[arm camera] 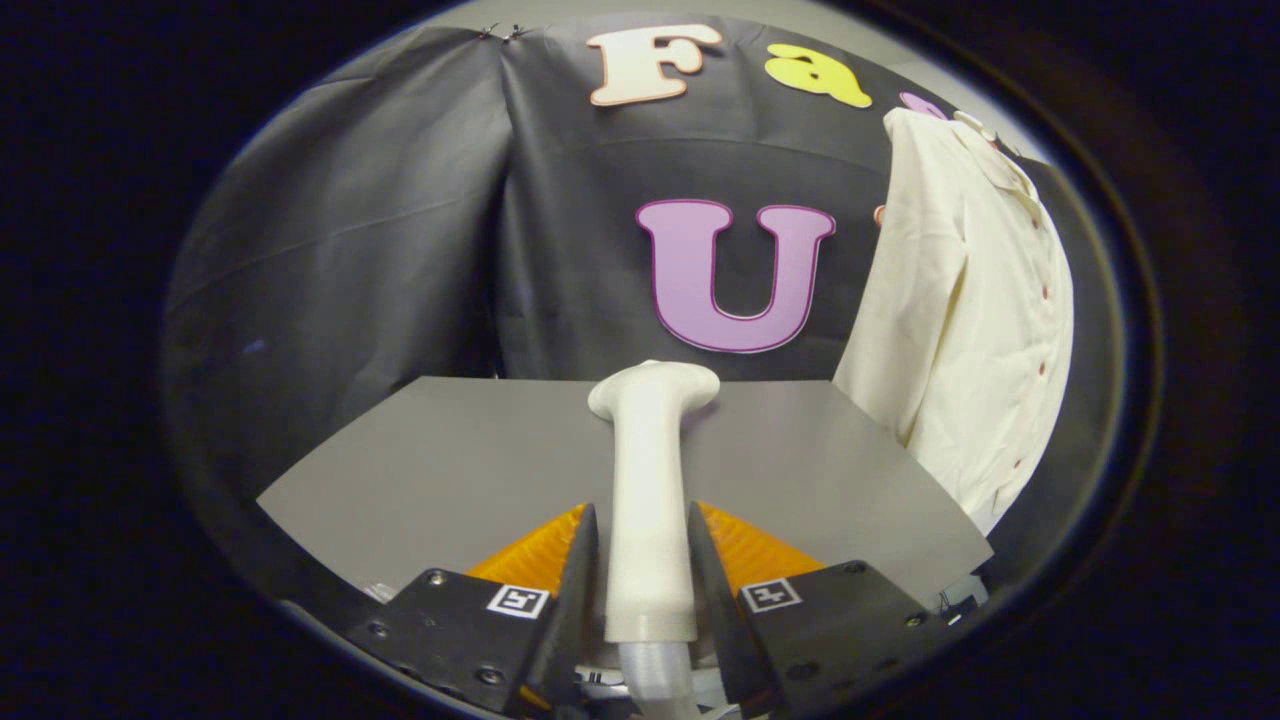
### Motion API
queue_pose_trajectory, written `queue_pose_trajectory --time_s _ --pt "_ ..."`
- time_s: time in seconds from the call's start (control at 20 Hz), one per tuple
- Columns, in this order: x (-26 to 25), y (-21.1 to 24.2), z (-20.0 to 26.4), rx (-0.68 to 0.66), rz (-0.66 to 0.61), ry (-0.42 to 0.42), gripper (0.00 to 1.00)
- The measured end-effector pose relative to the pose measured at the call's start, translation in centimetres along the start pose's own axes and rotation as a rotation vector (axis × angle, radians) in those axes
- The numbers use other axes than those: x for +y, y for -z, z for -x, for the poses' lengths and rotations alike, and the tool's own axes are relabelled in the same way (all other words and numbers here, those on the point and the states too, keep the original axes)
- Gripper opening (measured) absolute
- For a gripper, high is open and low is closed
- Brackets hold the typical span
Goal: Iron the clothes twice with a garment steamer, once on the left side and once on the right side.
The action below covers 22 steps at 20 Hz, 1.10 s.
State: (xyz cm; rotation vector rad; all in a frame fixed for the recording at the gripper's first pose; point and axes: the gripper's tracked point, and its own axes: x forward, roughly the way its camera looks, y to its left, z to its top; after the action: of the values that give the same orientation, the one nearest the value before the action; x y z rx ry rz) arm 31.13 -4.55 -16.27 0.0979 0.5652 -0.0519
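Observation:
A white garment steamer (650,480) stands out ahead between my two fingers, its handle running forward and its wider head at the far end over the grey table. My gripper (642,560) is shut on the steamer handle, with both black fingers pressed against its sides. A cream button-up shirt (965,300) hangs to the right, beyond and well to the side of the steamer head, its button row facing the booth's right wall. The steamer head is apart from the shirt.
A grey table top (480,450) lies under the steamer and reaches to the black cloth wall (380,230) behind. The shirt's lower hem hangs over the table's right corner. A hose end shows below the handle.

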Motion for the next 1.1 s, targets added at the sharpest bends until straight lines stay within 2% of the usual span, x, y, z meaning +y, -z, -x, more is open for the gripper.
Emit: queue_pose_trajectory --time_s 0.1,0.2,0.3,0.55,0.85,1.1 --pt "-0.3 -0.2 -0.6 -0.004 -0.025 0.0 0.46" --pt "-0.2 -0.2 -0.6 -0.012 -0.045 -0.018 0.41" --pt "-0.2 -0.4 -0.5 -0.031 -0.059 -0.032 0.4" --pt "-0.2 0.0 1.0 -0.104 0.002 -0.061 0.36" --pt "-3.4 -0.3 4.0 -0.215 -0.12 -0.088 0.35" --pt "-7.9 -2.0 7.3 -0.339 -0.137 -0.083 0.34"
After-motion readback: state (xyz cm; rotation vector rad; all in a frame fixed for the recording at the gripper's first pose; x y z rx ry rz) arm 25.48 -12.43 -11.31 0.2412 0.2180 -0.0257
